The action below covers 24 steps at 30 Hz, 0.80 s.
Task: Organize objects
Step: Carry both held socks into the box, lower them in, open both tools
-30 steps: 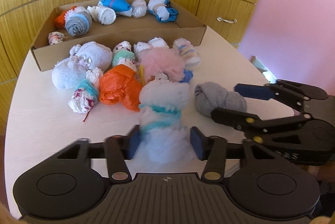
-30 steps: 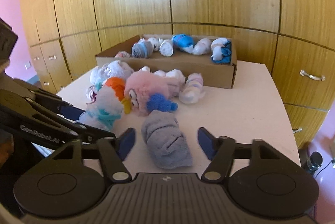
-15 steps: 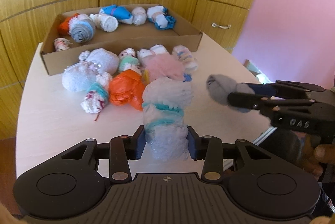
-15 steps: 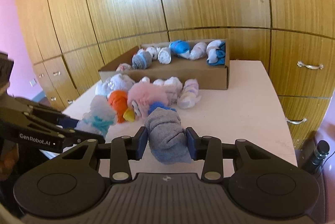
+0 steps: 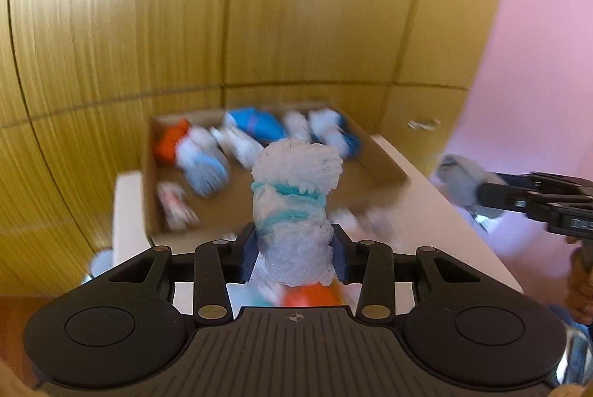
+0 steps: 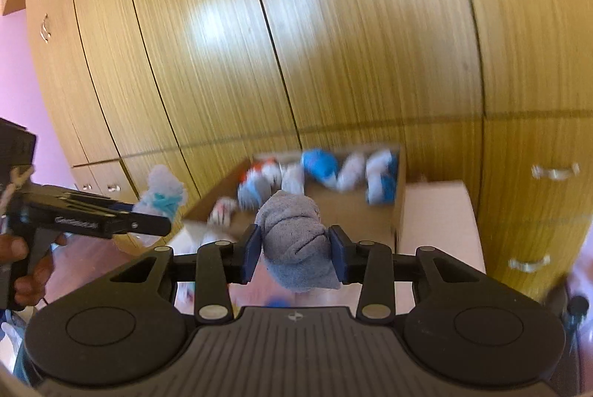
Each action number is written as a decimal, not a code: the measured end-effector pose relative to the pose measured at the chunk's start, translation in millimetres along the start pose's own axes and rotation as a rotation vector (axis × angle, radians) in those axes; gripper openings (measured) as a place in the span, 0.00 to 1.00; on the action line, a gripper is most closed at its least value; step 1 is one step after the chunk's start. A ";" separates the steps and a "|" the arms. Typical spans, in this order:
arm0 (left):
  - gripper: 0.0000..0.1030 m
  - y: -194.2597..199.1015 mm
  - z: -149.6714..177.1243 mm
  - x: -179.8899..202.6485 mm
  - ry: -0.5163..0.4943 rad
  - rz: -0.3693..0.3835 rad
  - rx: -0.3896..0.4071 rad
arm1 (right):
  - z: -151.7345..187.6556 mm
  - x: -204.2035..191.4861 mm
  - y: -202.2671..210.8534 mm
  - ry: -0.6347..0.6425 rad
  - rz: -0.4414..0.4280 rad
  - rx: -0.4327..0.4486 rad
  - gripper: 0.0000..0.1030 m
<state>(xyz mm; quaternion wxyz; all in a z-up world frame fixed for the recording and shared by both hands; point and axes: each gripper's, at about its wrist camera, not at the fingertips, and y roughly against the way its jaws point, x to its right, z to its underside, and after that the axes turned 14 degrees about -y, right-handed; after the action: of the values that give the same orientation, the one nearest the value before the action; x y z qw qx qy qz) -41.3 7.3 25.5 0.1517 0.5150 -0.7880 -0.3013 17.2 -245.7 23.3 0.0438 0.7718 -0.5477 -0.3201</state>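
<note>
above the table (image 5: 437,208) | left gripper (image 5: 294,248) clamps white-and-teal sock roll (image 5: 294,197), long axis upright | right gripper (image 6: 294,252) clamps grey sock roll (image 6: 296,241) | cardboard box (image 5: 385,159) at 12 o'clock, blurred, seemingly nearer the left

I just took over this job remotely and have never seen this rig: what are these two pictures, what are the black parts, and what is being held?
No robot here: a person holds one pair of hand tongs in each hand, each with a camera looking along its fingers. In the left view, the left tongs are shut on a white fluffy bundle with teal bands. In the right view, the right tongs are shut on a rolled grey sock. Beyond both sits a cardboard box, already holding several blurred rolled socks, on a white table in front of wooden cupboards.
</note>
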 end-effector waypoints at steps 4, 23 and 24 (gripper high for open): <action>0.46 -31.4 -29.8 -25.2 0.019 -0.020 -0.031 | -30.8 -1.7 -37.4 -0.002 -0.031 -0.028 0.35; 0.46 -140.1 -23.9 -49.6 -0.182 -0.039 -0.336 | -10.6 -7.8 -211.5 0.066 -0.017 -0.315 0.35; 0.46 -143.1 -23.4 -50.5 -0.193 -0.045 -0.345 | -9.8 -8.8 -216.3 0.068 -0.015 -0.320 0.35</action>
<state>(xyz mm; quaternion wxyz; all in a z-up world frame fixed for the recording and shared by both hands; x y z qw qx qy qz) 96.1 4.2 -43.1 0.1545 0.4675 -0.7241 -0.4830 197.6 -155.1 -55.5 0.1823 0.7695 -0.4820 -0.3772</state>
